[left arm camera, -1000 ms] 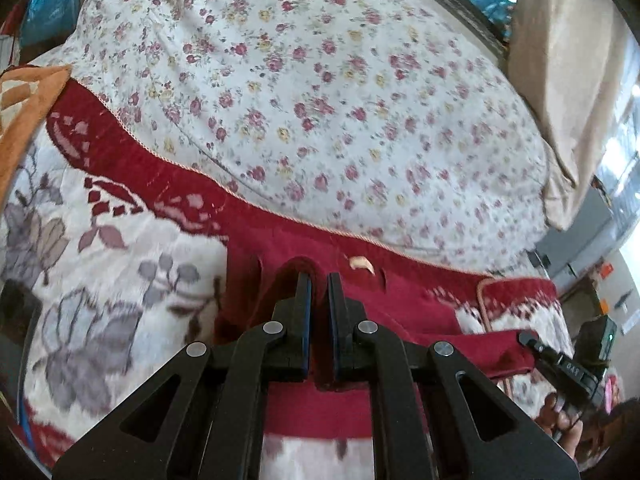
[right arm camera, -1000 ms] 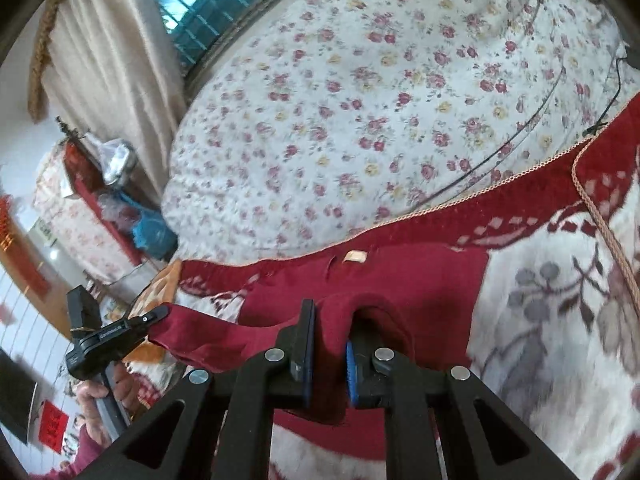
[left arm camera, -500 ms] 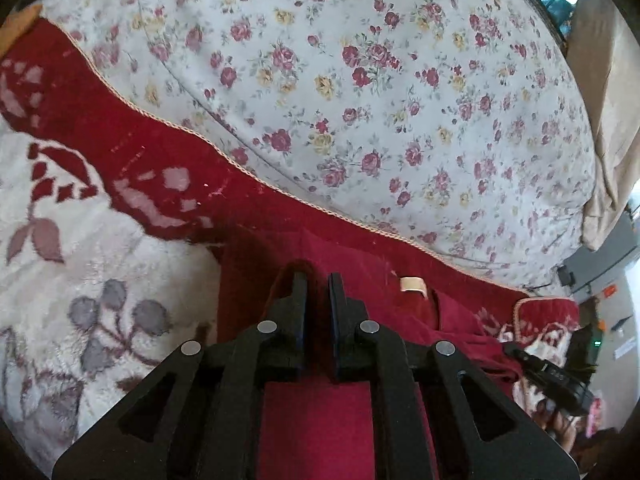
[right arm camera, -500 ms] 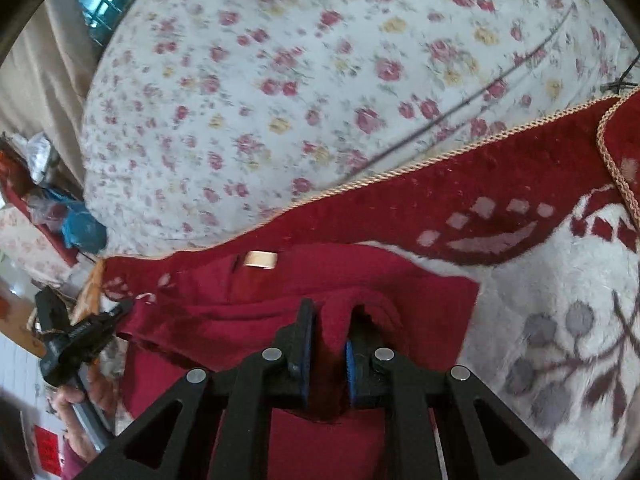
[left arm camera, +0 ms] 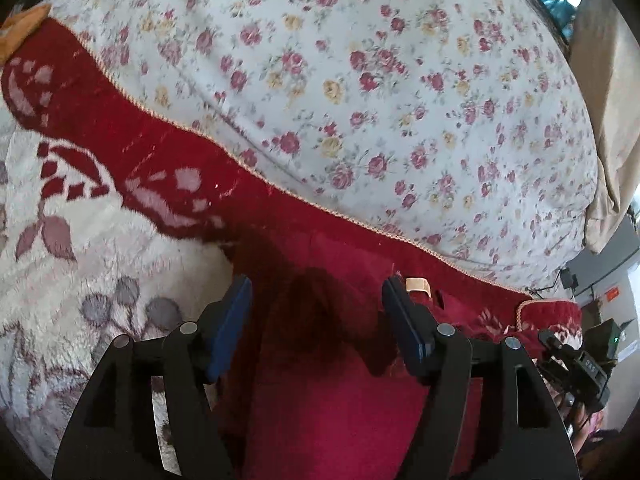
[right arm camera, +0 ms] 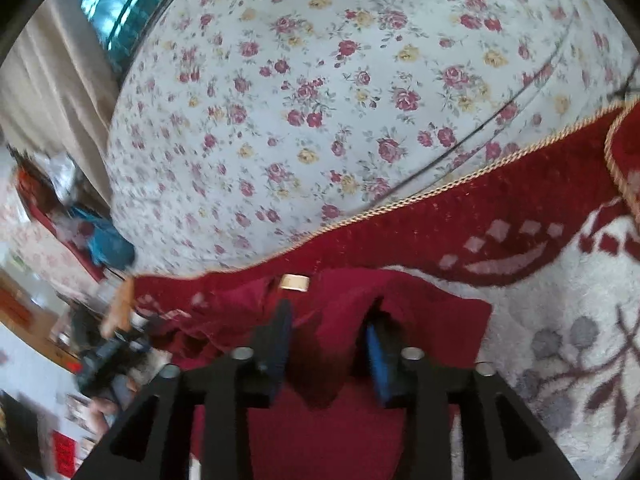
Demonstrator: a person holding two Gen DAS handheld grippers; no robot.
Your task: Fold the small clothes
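- Dark red garment (left arm camera: 332,380) lay on a plush blanket (left arm camera: 80,248), cream with grey-mauve leaf motifs and a deep red border edged in gold cord.
- Small tan label (left arm camera: 417,285) was visible near the garment's far edge; in the right wrist view the same label (right arm camera: 295,282) sat just beyond the fingertips.
- Left gripper (left arm camera: 316,312): jaws were opening and stood wide apart. A raised fold of the red fabric sat between them, but the blue pads (left arm camera: 230,320) were clear of it on both sides.
- Right gripper (right arm camera: 328,344): jaws were opening, at a narrower gap than the left. A hump of the same garment (right arm camera: 360,420) stood between them; the frame was motion-blurred, but the pads (right arm camera: 378,364) did not appear to press on the cloth.
- Both grippers pointed downward over the garment's far edge, one at each side of the label.
- In the left wrist view the other gripper (left arm camera: 576,364) showed at the lower right edge, with part of a hand below it.
- Beyond the blanket border lay a white bedsheet (left arm camera: 380,92) printed with small red and yellow roses.
- A beige curtain (right arm camera: 52,92) and a teal window grille (right arm camera: 120,4) stood at the upper left of the right wrist view; clutter below them was too blurred to identify.
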